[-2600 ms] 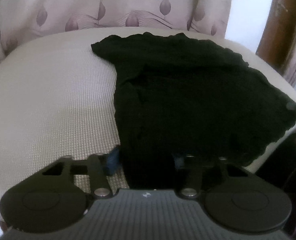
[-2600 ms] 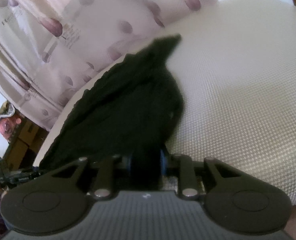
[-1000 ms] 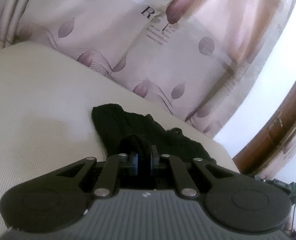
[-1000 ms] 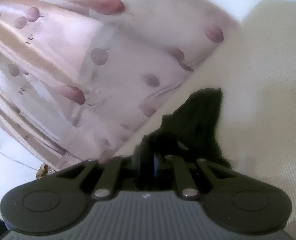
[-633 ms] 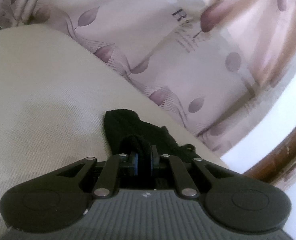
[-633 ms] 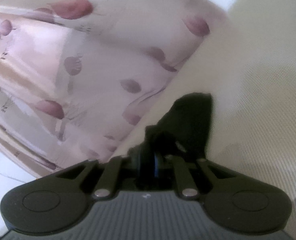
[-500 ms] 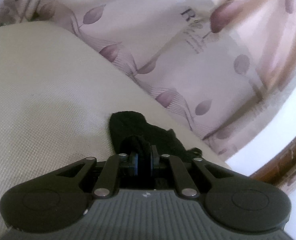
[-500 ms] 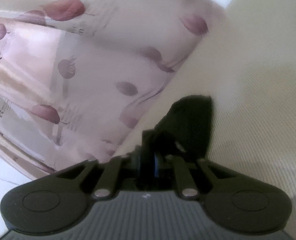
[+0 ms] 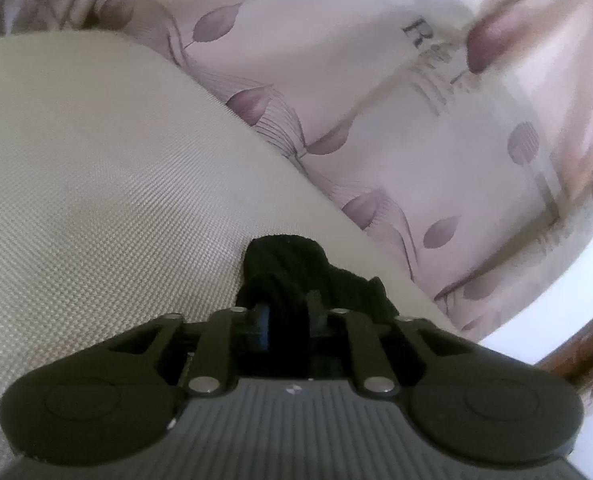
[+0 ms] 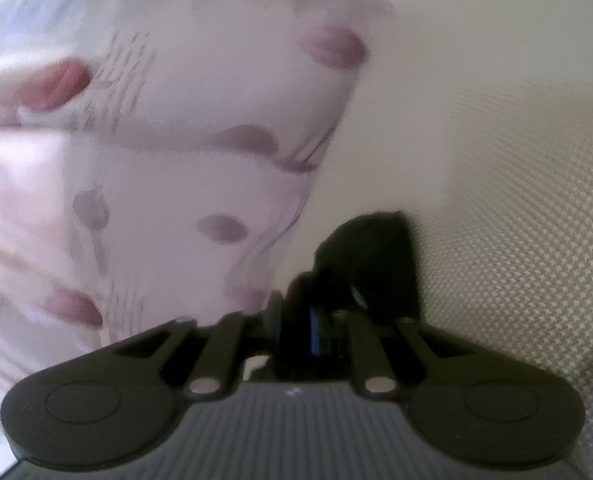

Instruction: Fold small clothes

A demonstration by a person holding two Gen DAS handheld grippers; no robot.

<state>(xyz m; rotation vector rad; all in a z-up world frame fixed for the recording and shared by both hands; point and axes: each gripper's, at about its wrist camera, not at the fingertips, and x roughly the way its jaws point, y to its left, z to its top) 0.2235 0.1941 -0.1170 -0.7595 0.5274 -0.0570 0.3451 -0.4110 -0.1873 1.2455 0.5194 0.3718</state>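
1. Jaws of the left gripper (image 9: 286, 316) are opening, black garment (image 9: 296, 276) between them; right gripper (image 10: 298, 328) pinches its other end.
2. Garment rests on the cream cushion (image 9: 96, 184).
3. Leaf-print curtain (image 9: 376, 120) hangs behind.

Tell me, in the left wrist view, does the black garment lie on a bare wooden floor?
No, the black garment lies on a cream woven cushion, with a leaf-patterned curtain behind it.

Soft daylight; right view perhaps motion-blurred; fisheye edges bend and darken.
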